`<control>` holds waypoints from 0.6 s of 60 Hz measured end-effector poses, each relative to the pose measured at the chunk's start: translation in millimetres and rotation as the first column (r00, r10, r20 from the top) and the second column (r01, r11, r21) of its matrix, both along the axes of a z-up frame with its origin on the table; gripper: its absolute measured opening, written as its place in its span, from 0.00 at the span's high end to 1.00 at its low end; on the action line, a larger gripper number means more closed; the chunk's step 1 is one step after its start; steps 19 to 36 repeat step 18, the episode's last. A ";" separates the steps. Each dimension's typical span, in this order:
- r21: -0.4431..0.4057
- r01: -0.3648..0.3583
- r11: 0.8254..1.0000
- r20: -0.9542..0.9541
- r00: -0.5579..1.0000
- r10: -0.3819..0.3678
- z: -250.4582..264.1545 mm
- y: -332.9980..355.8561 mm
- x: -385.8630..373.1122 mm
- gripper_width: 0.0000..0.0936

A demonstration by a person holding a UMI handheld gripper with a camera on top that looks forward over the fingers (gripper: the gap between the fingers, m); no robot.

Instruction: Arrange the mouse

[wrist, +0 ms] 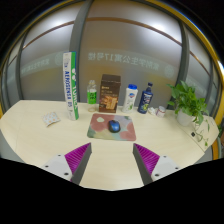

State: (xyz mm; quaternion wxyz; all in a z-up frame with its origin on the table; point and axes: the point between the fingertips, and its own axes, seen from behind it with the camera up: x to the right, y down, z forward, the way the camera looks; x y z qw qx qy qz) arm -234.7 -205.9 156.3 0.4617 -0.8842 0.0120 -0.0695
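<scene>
A small blue mouse (114, 126) lies on a pinkish patterned mouse mat (109, 126) in the middle of the pale table (40, 140). My gripper (112, 160) is open and empty. Its two purple pads (76, 157) stand wide apart above the table's near part. The mat and mouse lie well beyond the fingertips, roughly centred between them.
Behind the mat stand a tall green-and-white box (70, 85), a green bottle (92, 94), a brown box (110, 92), a white jar (131, 97) and a dark blue bottle (147, 97). A potted plant (192, 104) is at the right. A small white object (50, 119) lies at the left.
</scene>
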 end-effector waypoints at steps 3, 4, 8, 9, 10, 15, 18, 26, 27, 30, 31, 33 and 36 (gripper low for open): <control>0.003 -0.002 1.000 0.002 1.000 0.002 4.3 -10.3 -3.2 0.09; 0.004 -0.003 1.000 0.001 1.000 0.003 5.4 -13.5 -4.4 0.09; 0.003 -0.006 1.000 0.004 1.000 0.006 8.5 -23.3 -7.7 0.09; 0.002 -0.006 1.000 0.004 1.000 0.006 9.1 -25.2 -8.2 0.09; 0.002 -0.005 1.000 0.005 1.000 0.005 8.9 -26.5 -8.4 0.09; 0.013 -0.003 1.000 0.015 1.000 0.003 16.0 -32.4 -8.9 0.09; 0.016 -0.004 1.000 0.013 1.000 0.004 18.5 -34.0 -10.3 0.09; 0.016 -0.004 1.000 0.013 1.000 0.004 18.5 -34.0 -10.3 0.09; 0.016 -0.004 1.000 0.013 1.000 0.004 18.5 -34.0 -10.3 0.09; 0.016 -0.004 1.000 0.013 1.000 0.004 18.5 -34.0 -10.3 0.09; 0.016 -0.004 1.000 0.013 1.000 0.004 18.5 -34.0 -10.3 0.09; 0.016 -0.004 1.000 0.013 1.000 0.004 18.5 -34.0 -10.3 0.09; 0.016 -0.004 1.000 0.013 1.000 0.004 18.5 -34.0 -10.3 0.09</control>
